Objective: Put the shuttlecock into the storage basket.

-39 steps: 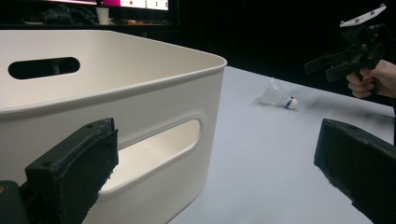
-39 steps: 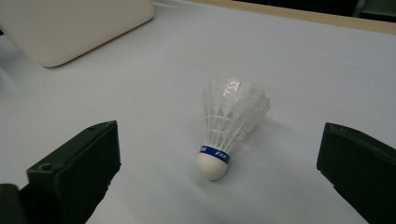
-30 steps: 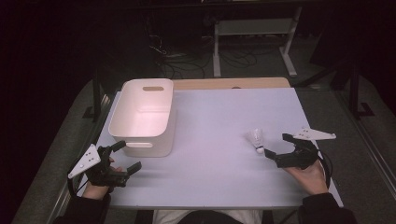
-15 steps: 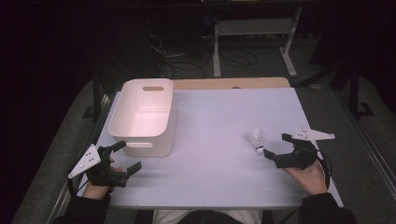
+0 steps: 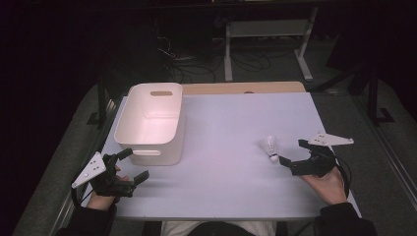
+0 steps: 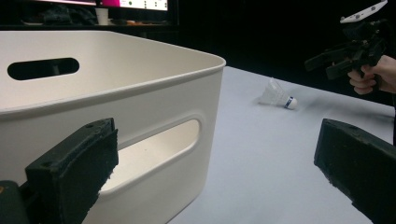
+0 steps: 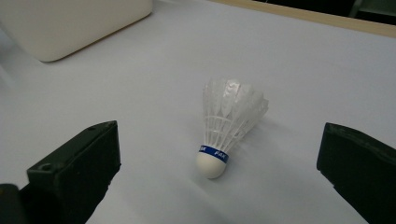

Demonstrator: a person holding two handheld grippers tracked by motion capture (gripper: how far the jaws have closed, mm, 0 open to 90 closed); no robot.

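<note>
Two grippers sat low on the pale matte worktop (image 5: 226, 128): left gripper (image 5: 132, 167) by the smooth rounded white bin (image 5: 147, 123), right gripper (image 5: 290, 158) just short of the shuttlecock (image 5: 270, 146). Left gripper view: fingers wide, empty. Right gripper view: fingers wide, empty, framing the shuttlecock's feathered skirt and cork tip, likely lined up for a grab.

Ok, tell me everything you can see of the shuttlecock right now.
The shuttlecock is white, with a translucent feather-like skirt, a rounded white cork tip and a blue band with lettering too small to read. It lies tilted on the pale table, tip toward the right tongs, skirt pointing away. Those tongs are open around it without touching it. It sits on the table's right side, well apart from the white bin.
</note>
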